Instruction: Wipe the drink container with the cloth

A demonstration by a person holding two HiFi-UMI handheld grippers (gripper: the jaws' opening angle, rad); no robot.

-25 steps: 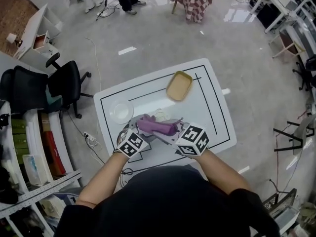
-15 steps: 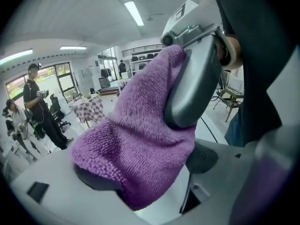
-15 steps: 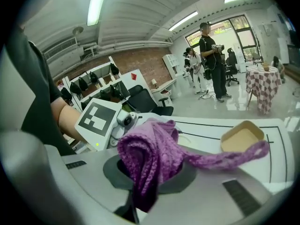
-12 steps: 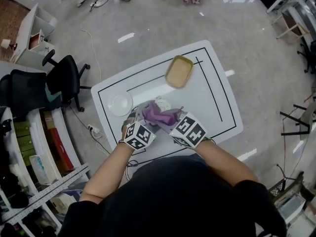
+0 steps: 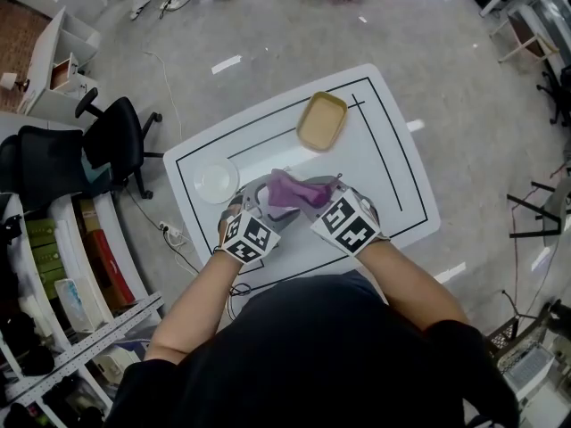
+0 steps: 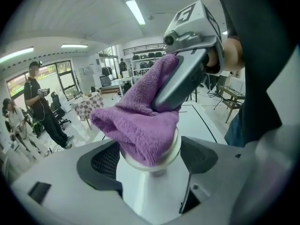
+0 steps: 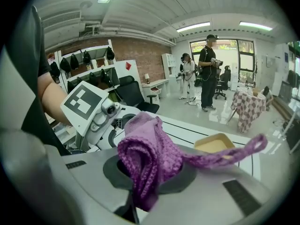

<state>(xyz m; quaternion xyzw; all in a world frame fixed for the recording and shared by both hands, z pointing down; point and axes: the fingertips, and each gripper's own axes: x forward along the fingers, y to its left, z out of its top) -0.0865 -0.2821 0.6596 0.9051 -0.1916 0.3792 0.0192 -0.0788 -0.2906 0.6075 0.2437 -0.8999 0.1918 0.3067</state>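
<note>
My left gripper is shut on a white drink container, which it grips just below the rim. A purple cloth lies bunched over the container's top and hides the opening. My right gripper is shut on that cloth, and a loose tail trails off to the right. In the head view both grippers, left and right, meet over the white table, with the cloth between them. The container is hidden there.
A tan tray sits at the table's far side and a white round dish at its left. A black office chair and shelves stand left of the table. Several people stand far off.
Both grippers have moved a little farther from my body over the table. The cloth has shifted across the container's top and changed from stretched out to more bunched.
</note>
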